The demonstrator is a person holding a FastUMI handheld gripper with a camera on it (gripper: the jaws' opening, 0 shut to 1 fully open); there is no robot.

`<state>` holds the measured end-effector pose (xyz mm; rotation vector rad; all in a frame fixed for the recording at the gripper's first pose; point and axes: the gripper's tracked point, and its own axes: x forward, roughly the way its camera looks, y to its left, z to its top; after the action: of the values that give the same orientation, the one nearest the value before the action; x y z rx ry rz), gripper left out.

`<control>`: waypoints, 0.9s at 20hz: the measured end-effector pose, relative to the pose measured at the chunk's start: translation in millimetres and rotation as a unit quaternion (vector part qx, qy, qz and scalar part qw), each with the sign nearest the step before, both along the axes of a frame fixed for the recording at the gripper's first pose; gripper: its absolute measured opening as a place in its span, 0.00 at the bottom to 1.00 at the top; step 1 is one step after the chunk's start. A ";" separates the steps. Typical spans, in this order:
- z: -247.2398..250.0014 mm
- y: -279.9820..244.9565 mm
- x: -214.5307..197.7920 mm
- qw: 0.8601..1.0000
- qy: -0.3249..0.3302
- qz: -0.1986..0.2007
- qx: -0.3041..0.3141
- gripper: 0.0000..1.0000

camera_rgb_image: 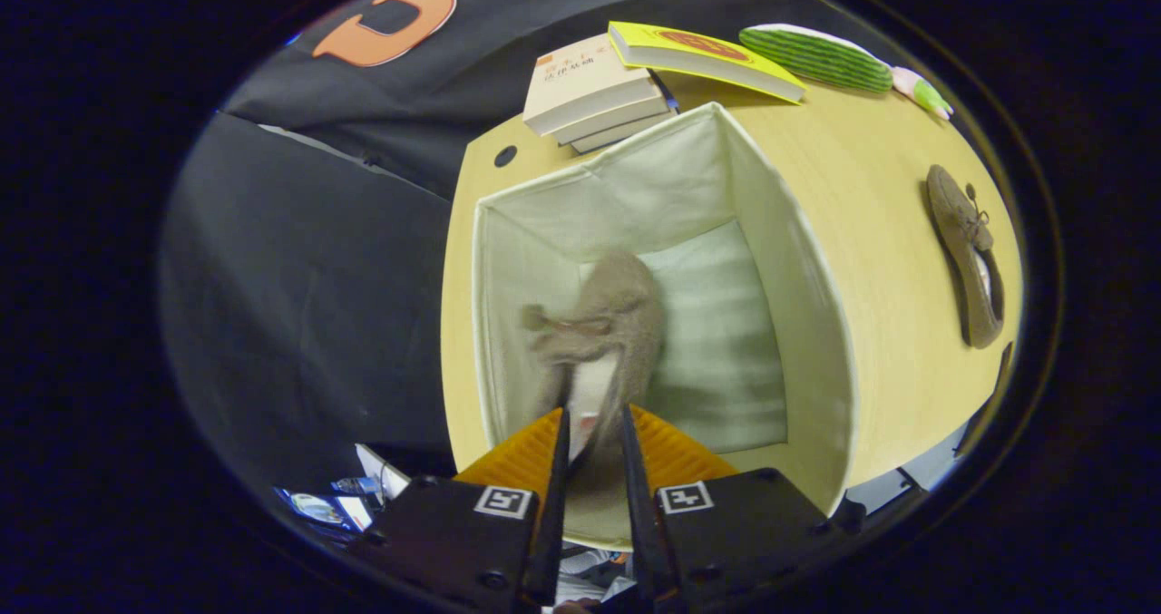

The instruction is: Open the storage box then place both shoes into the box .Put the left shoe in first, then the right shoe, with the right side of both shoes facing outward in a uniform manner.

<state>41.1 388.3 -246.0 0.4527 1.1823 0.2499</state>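
An open cream fabric storage box [798, 260] stands on the wooden table, seen from above. My gripper [591, 433] hangs over its opening, shut on the heel end of a tan suede shoe [608, 315] with a bow. The shoe is blurred and points toward the box's far wall, above the box floor. A second tan shoe [966, 251] lies on its side on the table, to the right of the box and apart from it.
A stack of books [590, 88] and a yellow book [698, 56] lie just beyond the box. A green striped watermelon-shaped toy [816, 56] rests further back right. The table [871, 170] ends close to the box on the left, with dark floor below.
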 end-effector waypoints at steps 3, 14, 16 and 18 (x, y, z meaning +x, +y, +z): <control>11.1 1.0 -2.4 1.000 -0.019 0.011 0.001 0.62; 86.9 -104.2 -17.1 0.983 -0.165 -0.003 -0.086 0.90; 101.2 -145.5 -18.4 0.975 -0.191 -0.009 -0.116 0.90; 111.2 -189.3 -18.7 0.965 -0.216 -0.020 -0.147 0.91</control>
<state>22.4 199.0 -134.8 0.1473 0.7637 0.1249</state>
